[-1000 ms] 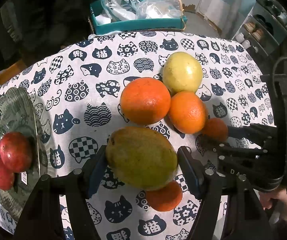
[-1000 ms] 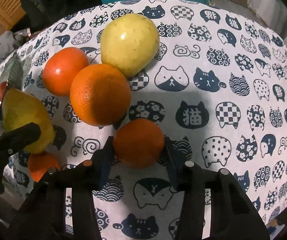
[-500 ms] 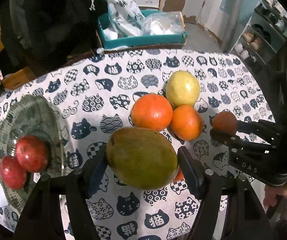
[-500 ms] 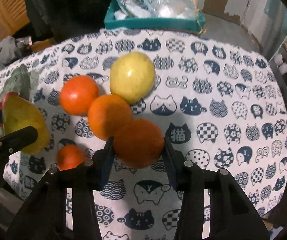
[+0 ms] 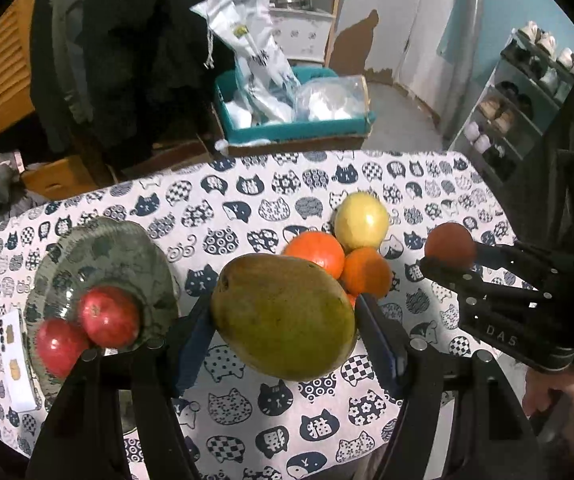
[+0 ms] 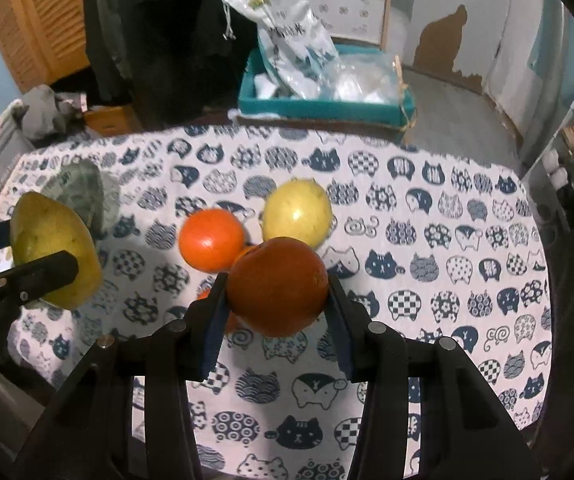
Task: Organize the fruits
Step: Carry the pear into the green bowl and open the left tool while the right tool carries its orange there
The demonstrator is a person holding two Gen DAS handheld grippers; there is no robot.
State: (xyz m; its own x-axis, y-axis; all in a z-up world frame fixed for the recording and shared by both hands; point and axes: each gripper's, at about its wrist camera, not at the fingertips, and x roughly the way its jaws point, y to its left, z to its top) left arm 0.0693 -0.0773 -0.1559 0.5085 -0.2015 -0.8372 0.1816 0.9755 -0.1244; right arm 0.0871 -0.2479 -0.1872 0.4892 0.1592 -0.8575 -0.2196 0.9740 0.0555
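Left wrist view. Left claw (image 5: 285,330): pinching a green-brown mango (image 5: 283,316), held clear above the bench (image 5: 247,192) with its cat-print cloth. Glass plate (image 5: 103,264), to the left: two red apples (image 5: 87,328) at its near edge. Cluster beyond the mango: yellow pear-like fruit (image 5: 361,222) touching two oranges (image 5: 339,264). Right claw (image 5: 449,256), seen at right: pressed onto a small orange fruit, likely a tangerine (image 5: 449,246).

Right wrist view. Right claw (image 6: 277,300): clamped on the tangerine (image 6: 279,292), held above the cloth. Mango (image 6: 53,252) at far left, the plate (image 6: 79,192) just behind it.

Handling note, a judgement: carry each fruit level over the plate, lower it beside the apples, release only once it rests, so nothing rolls off the rim.
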